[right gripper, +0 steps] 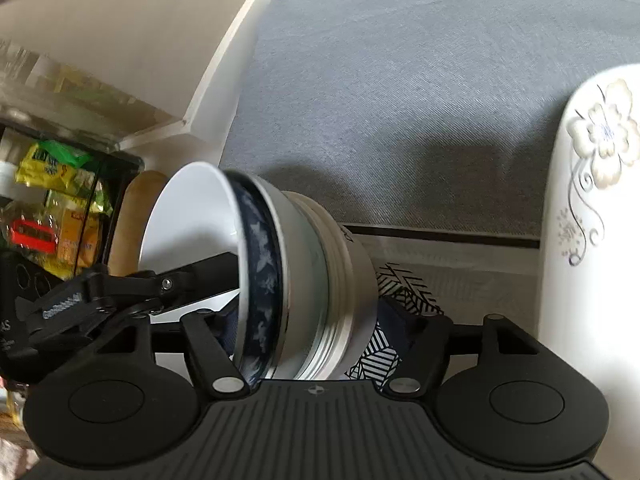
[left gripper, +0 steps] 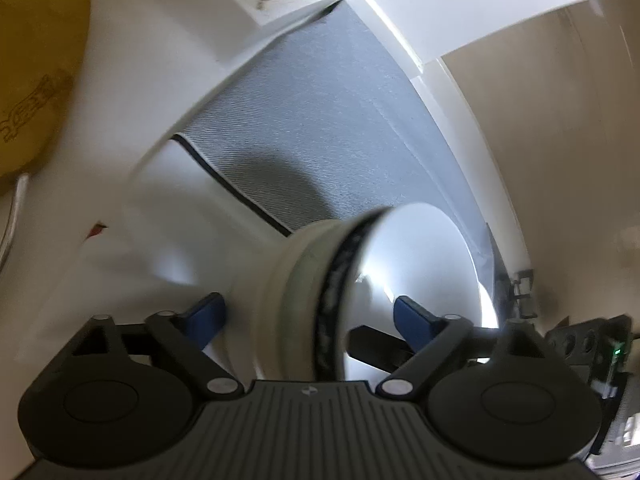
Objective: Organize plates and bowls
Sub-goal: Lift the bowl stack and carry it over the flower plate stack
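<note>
Both grippers hold one stack of nested bowls from opposite sides. In the left wrist view my left gripper (left gripper: pixel 308 316) straddles the stack (left gripper: pixel 304 296), one blue finger (left gripper: pixel 206 314) outside it and the other inside the top white bowl (left gripper: pixel 416 272) with the dark patterned rim. In the right wrist view my right gripper (right gripper: pixel 316 324) straddles the same stack (right gripper: pixel 312 280), whose top bowl (right gripper: pixel 192 216) opens to the left. The left gripper's black finger (right gripper: pixel 196 276) reaches into that bowl. A white plate with a flower print (right gripper: pixel 592 216) stands at the right.
A grey shelf liner (right gripper: pixel 400 80) covers the white cabinet shelf (left gripper: pixel 280 0) ahead. A wooden board (left gripper: pixel 36 60) shows at the far left. Food packets (right gripper: pixel 60 184) fill a dark rack on the left. A black-and-white patterned cloth (right gripper: pixel 404 304) lies under the stack.
</note>
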A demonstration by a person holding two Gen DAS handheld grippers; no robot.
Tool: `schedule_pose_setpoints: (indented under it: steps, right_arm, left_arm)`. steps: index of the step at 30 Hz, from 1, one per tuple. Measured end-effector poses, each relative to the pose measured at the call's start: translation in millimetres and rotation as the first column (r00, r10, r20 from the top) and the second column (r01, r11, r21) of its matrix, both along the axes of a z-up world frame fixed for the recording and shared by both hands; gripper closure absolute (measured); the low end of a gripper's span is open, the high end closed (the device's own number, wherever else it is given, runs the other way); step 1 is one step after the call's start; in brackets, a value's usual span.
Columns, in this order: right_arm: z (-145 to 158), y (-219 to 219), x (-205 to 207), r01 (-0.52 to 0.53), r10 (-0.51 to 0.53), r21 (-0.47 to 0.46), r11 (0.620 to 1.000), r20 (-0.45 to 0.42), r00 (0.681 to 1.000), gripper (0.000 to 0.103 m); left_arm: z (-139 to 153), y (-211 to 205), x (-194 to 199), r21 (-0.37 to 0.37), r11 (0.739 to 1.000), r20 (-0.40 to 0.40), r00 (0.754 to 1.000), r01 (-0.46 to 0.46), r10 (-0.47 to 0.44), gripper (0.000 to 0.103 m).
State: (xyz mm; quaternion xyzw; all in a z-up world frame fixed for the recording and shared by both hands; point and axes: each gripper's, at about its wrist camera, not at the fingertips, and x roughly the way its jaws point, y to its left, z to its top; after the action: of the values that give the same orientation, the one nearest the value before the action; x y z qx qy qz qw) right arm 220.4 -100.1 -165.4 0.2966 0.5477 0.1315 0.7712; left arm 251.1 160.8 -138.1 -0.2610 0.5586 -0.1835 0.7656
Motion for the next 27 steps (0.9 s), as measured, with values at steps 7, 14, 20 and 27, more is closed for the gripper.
schedule_pose_setpoints:
  steps: [7,14,20,27]
  right_arm:
    - [12.9,-2.2,-4.7,-0.009,0.012,-0.067,0.998,0.049,0.999,0.034]
    - [22.8,-2.9,-7.6,-0.015,0.024,-0.105,0.994,0.083,0.996,0.036]
    - [28.9,-8.0,-9.9,-0.005,0.016,-0.122,0.993,0.085,0.996,0.036]
    - [38.3,-10.3,-10.9,0.022,-0.010,-0.132,0.991,0.095,0.995,0.036]
  left_arm:
    - [-5.2,13.1,-12.0,-0.106,0.994,0.010,1.000,-0.018,0.020,0.014]
    - [-0.3,3.3,-9.3,-0.100,0.995,0.029,1.000,-0.004,0.007,0.014]
    - [0.9,-3.9,-4.1,-0.100,0.995,0.026,1.000,0.005,-0.003,0.014]
    - [2.3,-9.2,4.0,-0.110,0.994,0.025,1.000,0.017,-0.014,0.014]
